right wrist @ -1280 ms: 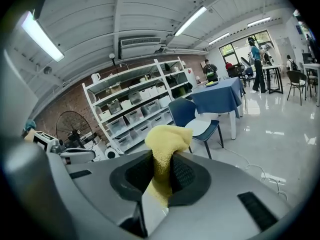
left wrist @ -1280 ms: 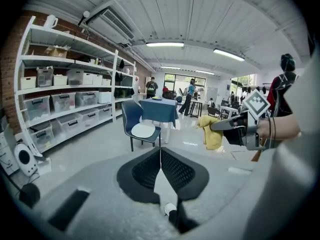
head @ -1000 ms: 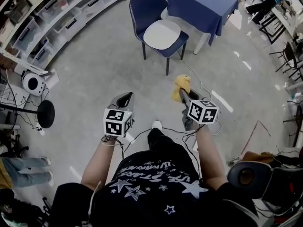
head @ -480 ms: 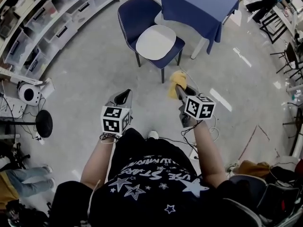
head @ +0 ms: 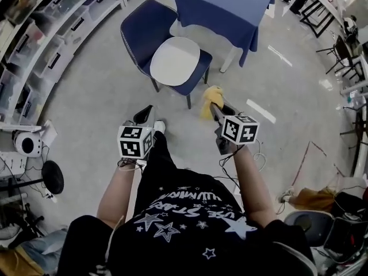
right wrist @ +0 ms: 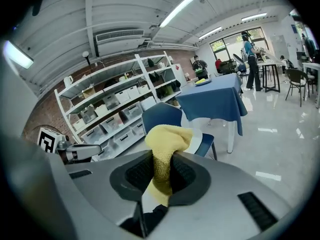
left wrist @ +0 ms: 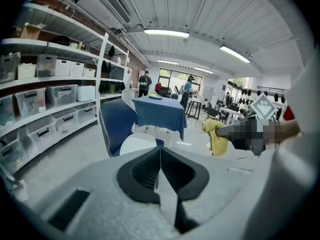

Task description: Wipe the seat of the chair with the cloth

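A blue chair (head: 144, 30) with a round white seat pad (head: 174, 61) stands on the floor ahead, beside a table. My right gripper (head: 211, 103) is shut on a yellow cloth (head: 210, 99), held in the air short of the chair's front right corner. In the right gripper view the yellow cloth (right wrist: 166, 149) bulges from between the jaws, with the chair (right wrist: 165, 120) behind it. My left gripper (head: 146, 114) is shut and holds nothing, level with the right one. The left gripper view shows the chair (left wrist: 120, 129) ahead and the cloth (left wrist: 215, 136) to the right.
A table under a blue cloth (head: 221, 10) stands just behind the chair. Shelves with storage bins (head: 40, 33) run along the left. A round white device (head: 26, 144) and a black disc base (head: 52, 176) sit at lower left. Cables (head: 253, 154) lie on the floor by my right side.
The person has walked forward; the chair and table are now nearer and lower in view. Both grippers keep their pose, the right still shut on the cloth.
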`<state>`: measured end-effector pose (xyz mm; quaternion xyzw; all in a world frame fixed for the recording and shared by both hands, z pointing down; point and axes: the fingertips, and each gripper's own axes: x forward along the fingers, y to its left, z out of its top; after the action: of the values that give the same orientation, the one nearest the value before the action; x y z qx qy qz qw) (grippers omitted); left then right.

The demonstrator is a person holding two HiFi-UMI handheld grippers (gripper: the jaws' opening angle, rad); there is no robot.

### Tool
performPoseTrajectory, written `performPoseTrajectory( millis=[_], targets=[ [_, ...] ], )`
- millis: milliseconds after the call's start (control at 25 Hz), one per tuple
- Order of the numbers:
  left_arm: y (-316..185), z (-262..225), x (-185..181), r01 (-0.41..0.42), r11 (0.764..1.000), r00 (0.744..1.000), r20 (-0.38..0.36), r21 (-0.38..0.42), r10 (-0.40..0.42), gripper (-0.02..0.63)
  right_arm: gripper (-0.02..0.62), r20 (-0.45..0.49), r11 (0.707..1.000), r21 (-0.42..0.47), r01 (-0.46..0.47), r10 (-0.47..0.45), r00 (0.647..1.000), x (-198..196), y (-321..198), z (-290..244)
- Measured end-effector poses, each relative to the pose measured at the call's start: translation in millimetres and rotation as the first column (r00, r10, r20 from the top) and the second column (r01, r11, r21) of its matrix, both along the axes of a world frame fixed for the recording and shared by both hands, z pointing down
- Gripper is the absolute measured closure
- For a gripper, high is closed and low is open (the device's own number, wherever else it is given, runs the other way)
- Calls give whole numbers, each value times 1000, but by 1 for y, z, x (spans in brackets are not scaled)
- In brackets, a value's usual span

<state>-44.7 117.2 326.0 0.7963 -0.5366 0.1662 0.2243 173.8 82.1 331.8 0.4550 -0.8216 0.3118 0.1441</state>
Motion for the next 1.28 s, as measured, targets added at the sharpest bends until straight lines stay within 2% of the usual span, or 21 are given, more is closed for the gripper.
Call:
performPoseTrajectory(
  millis=[320,480,760,1000,1280],
  targets=[
    [-112,35,-28,-115,991,993,-9,-62,114,584,525,-47,990,-87,-108,104,993,-24,-79,37],
    [-165,47,-42,-185,980,982,16,-78,187,584,525,-54,980,-128,-150,144,988,-49,-132,52],
    [-233,84,-60,-258,959,966,-7,-120,259,584,525,-119,974,-167,-150,132,984,-96,-211,79],
    [-269,120,-51,-299,940,954,-28,-162,299,584,525,-128,960,-207,-190,166,978,-106,-245,116],
    [-299,155,-59,-279,940,960,-45,-198,275,584,525,-153,948,-237,-215,182,971,-119,-273,163]
  ],
)
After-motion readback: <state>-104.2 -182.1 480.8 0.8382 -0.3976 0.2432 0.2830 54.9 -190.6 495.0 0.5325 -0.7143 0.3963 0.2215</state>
